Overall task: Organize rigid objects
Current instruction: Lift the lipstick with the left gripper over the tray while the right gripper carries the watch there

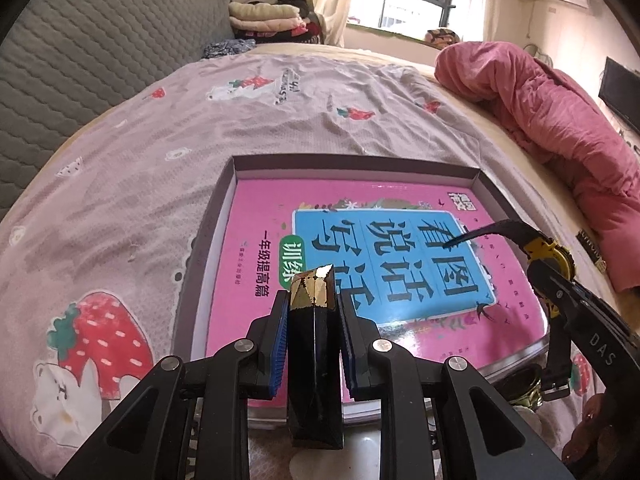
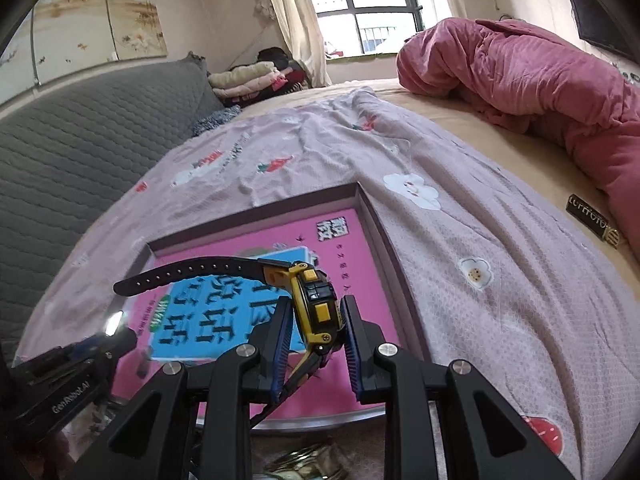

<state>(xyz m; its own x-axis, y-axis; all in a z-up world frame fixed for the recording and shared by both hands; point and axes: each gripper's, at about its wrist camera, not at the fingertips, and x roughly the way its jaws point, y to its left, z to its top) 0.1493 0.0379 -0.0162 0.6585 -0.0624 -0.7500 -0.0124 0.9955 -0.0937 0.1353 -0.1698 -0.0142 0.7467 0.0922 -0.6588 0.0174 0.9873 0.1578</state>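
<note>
My left gripper (image 1: 313, 298) is shut on a black faceted bottle with a gold cap (image 1: 314, 336), held upright over the near edge of a shallow box (image 1: 224, 196). A pink book (image 1: 264, 216) lies flat inside that box on the bed. My right gripper (image 2: 314, 320) is shut on a yellow and black wristwatch (image 2: 316, 304), whose black strap (image 2: 192, 270) sticks out to the left above the book (image 2: 360, 264). In the left wrist view the watch (image 1: 550, 254) and the right gripper show at the right, over the box's right side.
A pink-grey printed sheet (image 1: 160, 152) covers the bed. A rumpled pink duvet (image 2: 532, 80) lies at the right, a grey quilted headboard (image 1: 80, 64) at the left. A small black and gold item (image 2: 592, 220) rests near the duvet. Gold objects (image 2: 308, 466) lie at the near edge.
</note>
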